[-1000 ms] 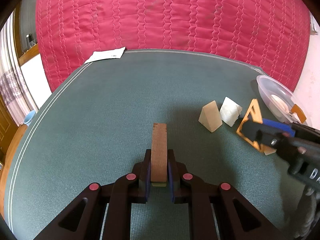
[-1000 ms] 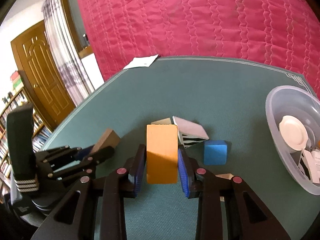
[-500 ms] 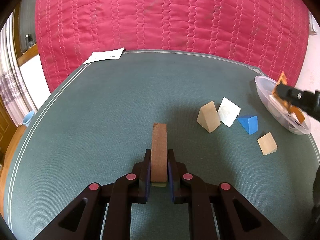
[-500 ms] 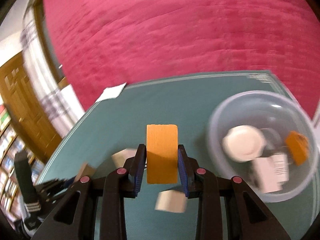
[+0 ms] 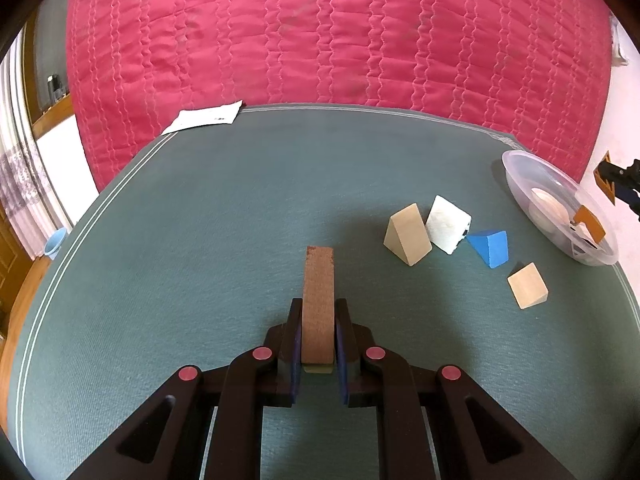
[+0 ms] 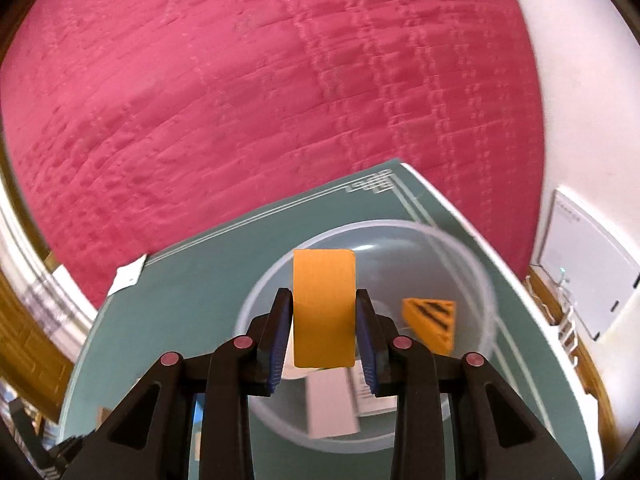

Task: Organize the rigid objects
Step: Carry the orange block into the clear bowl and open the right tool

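Over the clear bowl [image 6: 486,280], at the right far corner of the green table [image 6: 208,280], the right gripper [image 6: 323,328] is clamped on an orange block [image 6: 323,304]. Its blue pads press both side faces of the block, which stands upright between them, raised above the bowl's opening. Inside the bowl lie an orange wedge with black stripes [image 6: 432,320], toward the right, and white pieces near the gripper; these are blurred and cannot be identified further.

Toward the near middle of the table [image 5: 180,260], the left gripper [image 5: 318,344] is clamped on a brown block [image 5: 318,300]. The block is thin, set on edge, and projects forward past the fingertips. Whether it touches the cloth cannot be determined.

Right of the brown block, four loose pieces rest on the table:
- a tan wedge [image 5: 407,236];
- a white wedge [image 5: 447,224], touching or just beside the tan one;
- a blue wedge [image 5: 490,248], just beside the white one;
- a tan block [image 5: 528,286], nearer and set apart from the rest.

From the left view, the bowl [image 5: 520,176] sits at the far right table edge, well apart from the loose pieces, with a pale round item and an orange piece visible inside. The right gripper's tip with its orange block [image 5: 608,178] shows at the frame edge beyond the bowl.

A white paper [image 5: 208,117] lies at the far left table edge. A red quilted cloth [image 5: 320,40] hangs behind the table.
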`<state>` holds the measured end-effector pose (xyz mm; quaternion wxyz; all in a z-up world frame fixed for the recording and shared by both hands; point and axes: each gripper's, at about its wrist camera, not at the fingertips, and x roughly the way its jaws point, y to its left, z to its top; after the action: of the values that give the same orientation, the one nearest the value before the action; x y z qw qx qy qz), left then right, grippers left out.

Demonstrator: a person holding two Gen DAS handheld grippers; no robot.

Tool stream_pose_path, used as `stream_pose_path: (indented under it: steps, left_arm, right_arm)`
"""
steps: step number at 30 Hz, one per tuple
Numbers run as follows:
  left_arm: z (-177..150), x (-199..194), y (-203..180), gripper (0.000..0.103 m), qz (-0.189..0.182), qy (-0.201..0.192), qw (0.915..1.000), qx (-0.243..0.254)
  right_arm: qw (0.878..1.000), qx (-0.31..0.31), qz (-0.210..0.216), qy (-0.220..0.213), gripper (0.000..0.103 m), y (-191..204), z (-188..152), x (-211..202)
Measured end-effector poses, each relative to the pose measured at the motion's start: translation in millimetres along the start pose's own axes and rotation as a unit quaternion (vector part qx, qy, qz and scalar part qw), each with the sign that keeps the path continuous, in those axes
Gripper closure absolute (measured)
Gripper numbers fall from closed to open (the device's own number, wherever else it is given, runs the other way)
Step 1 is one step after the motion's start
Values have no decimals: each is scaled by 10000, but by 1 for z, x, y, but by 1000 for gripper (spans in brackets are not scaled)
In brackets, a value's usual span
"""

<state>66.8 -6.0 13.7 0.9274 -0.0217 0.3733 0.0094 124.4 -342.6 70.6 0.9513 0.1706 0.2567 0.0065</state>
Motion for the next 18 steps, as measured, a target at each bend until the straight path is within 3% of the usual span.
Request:
stream_pose_path:
  steps: [6,18]
  left_arm:
    - [0,-3,-2,89,-56,-50,9999,85]
    - [1,-8,-4,89,-100,-133,9998,146]
  right_arm:
    - [9995,215,-234,20,71,-15,5,6]
    - [9976,673,-172,-9,65,-39,4,5]
